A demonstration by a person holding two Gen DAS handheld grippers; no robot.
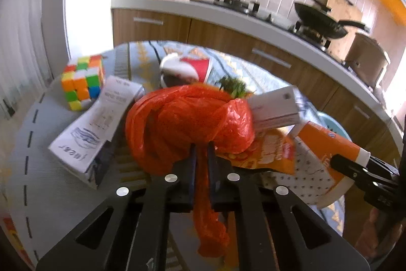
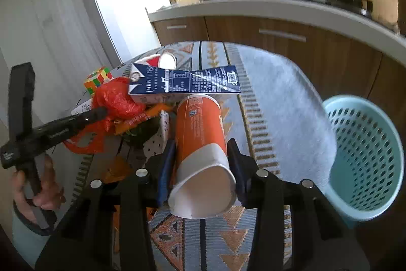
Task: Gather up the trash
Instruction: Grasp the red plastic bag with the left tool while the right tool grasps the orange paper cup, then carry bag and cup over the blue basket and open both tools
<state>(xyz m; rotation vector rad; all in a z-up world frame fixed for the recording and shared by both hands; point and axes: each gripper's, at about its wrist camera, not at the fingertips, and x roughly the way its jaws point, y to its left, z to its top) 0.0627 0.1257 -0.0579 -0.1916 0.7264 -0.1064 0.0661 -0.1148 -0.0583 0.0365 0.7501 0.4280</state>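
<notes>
A: Which way does the orange paper cup (image 2: 200,144) lie?

B: On its side on the table (image 2: 279,93), its long axis running from the pile of trash toward the right wrist camera, open mouth nearest the lens. The right hand-held gripper (image 2: 201,169) has its two pads against the cup's white rim band, one on each side, about a third open. There is small print on the orange wall, too fine to read.

A: And the red plastic bag (image 1: 187,118)?

B: Just left of the cup, bunched in a heap. The left hand-held gripper (image 1: 201,156) is pinched nearly closed on a twisted tail of it, which trails back between the jaws toward the left wrist camera.

A: What else is near the cup?

B: A dark blue carton (image 2: 185,83) lies across the cup's far end, its long axis crosswise to the cup's; it carries a QR code and white print I cannot make out. Behind that, a red-and-white cup (image 2: 162,60) on its side. Left of the bag, a colour cube (image 1: 82,81) and a receipt (image 1: 106,108) draped over a white box (image 1: 76,151). Right of the cup, off the table's edge, stands a pale blue basket (image 2: 365,156).
</notes>
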